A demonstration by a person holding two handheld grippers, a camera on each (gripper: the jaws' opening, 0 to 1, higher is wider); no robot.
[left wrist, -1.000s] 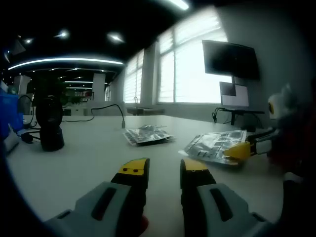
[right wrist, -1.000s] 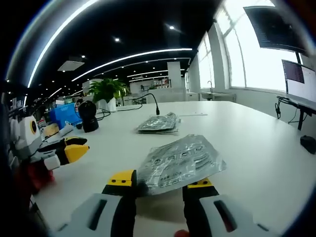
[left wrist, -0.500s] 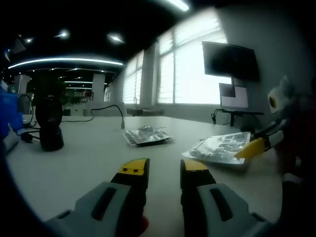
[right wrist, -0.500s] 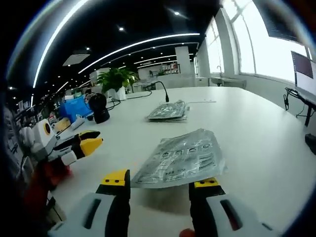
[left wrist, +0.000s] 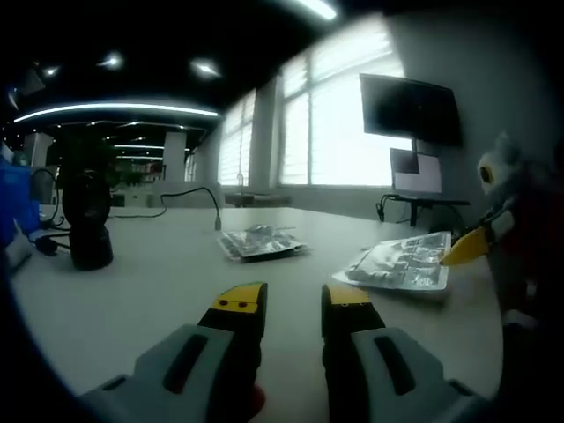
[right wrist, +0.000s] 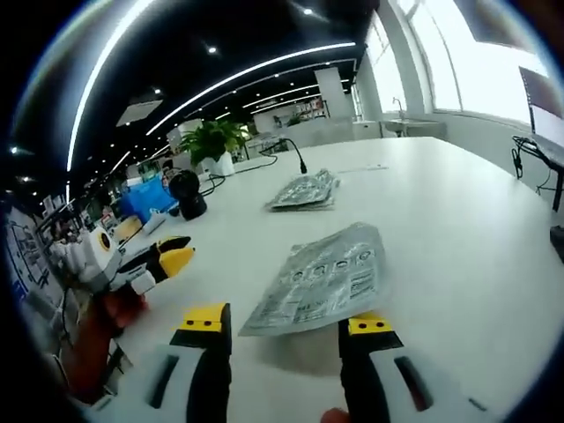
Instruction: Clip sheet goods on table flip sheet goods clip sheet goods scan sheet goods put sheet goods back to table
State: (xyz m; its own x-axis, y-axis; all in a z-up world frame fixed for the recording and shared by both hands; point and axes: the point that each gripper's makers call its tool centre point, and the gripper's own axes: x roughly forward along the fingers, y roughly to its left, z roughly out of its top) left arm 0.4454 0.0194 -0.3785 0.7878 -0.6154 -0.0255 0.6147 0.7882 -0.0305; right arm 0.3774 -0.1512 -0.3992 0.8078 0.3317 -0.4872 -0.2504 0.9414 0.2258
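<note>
A wide white surface point(right wrist: 458, 229) runs through an open-plan office. Tall bright windows point(left wrist: 330, 132) line one wall, beside a dark wall-mounted screen point(left wrist: 411, 106) with a smaller monitor point(left wrist: 418, 169) below it. The ceiling is dark, crossed by long curved light strips point(right wrist: 238, 84) and dotted with small round lamps point(left wrist: 204, 66). A leafy potted plant point(right wrist: 211, 141) stands at the far edge, and a white pillar point(right wrist: 335, 92) rises in the distance. A black cable point(left wrist: 189, 192) trails across the surface.
</note>
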